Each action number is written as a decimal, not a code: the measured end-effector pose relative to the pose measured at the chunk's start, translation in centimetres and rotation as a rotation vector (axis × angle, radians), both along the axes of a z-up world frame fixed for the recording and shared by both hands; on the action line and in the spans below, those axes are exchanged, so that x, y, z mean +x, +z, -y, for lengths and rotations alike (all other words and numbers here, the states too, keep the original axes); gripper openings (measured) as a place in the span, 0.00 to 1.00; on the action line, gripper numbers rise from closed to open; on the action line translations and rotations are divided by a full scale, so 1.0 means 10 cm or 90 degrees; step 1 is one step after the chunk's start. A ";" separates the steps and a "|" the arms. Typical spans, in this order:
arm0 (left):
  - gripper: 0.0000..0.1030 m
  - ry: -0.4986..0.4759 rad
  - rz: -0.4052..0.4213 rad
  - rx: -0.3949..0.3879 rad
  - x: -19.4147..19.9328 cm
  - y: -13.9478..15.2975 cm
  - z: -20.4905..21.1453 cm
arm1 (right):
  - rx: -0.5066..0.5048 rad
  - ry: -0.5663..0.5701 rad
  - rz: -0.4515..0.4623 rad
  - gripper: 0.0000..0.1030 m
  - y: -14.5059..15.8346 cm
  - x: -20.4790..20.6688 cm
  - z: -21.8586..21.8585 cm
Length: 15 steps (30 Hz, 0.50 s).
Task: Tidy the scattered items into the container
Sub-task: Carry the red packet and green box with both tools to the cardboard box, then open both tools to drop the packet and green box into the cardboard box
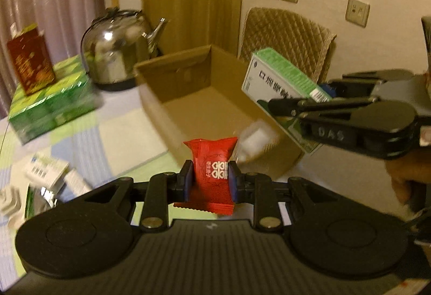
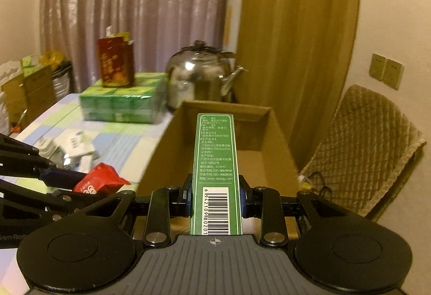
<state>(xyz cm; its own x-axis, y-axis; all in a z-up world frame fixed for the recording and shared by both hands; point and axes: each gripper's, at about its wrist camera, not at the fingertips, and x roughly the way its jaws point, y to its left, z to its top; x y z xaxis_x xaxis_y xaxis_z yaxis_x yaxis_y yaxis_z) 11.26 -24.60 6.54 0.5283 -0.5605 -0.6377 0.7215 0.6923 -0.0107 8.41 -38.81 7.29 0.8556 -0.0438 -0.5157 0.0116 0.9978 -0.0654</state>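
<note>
An open cardboard box (image 1: 172,71) stands on the table; it also shows in the right wrist view (image 2: 172,149). My left gripper (image 1: 210,181) is shut on a red candy packet (image 1: 212,168) and holds it just short of the box's near wall. The packet also shows at the left of the right wrist view (image 2: 101,181). My right gripper (image 2: 216,195) is shut on a green and white medicine box (image 2: 215,160) and holds it over the box's near right corner, as the left wrist view (image 1: 280,79) shows. A blurred white item (image 1: 256,141) lies in the box.
A steel kettle (image 1: 118,47) and a green multipack (image 1: 51,103) with a red carton (image 1: 29,60) on top stand behind the box. Several small white packets (image 1: 48,173) lie on the checked tablecloth (image 1: 118,133) at the left. A padded chair (image 1: 285,36) stands by the wall.
</note>
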 end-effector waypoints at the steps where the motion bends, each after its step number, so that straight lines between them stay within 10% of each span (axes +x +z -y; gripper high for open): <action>1: 0.21 -0.003 0.003 -0.002 0.04 0.02 0.07 | 0.000 -0.004 0.001 0.27 0.00 0.04 0.06; 15: 0.22 -0.007 0.002 -0.014 0.56 -0.06 0.69 | 0.031 -0.028 -0.012 0.27 -0.15 0.44 0.51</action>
<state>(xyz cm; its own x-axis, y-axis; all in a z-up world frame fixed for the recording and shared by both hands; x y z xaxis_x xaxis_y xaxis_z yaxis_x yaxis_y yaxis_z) 16.88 -31.53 5.93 0.5243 -0.5795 -0.6239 0.7287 0.6845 -0.0235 12.79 -43.93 5.81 0.8439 -0.0547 -0.5338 0.0541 0.9984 -0.0168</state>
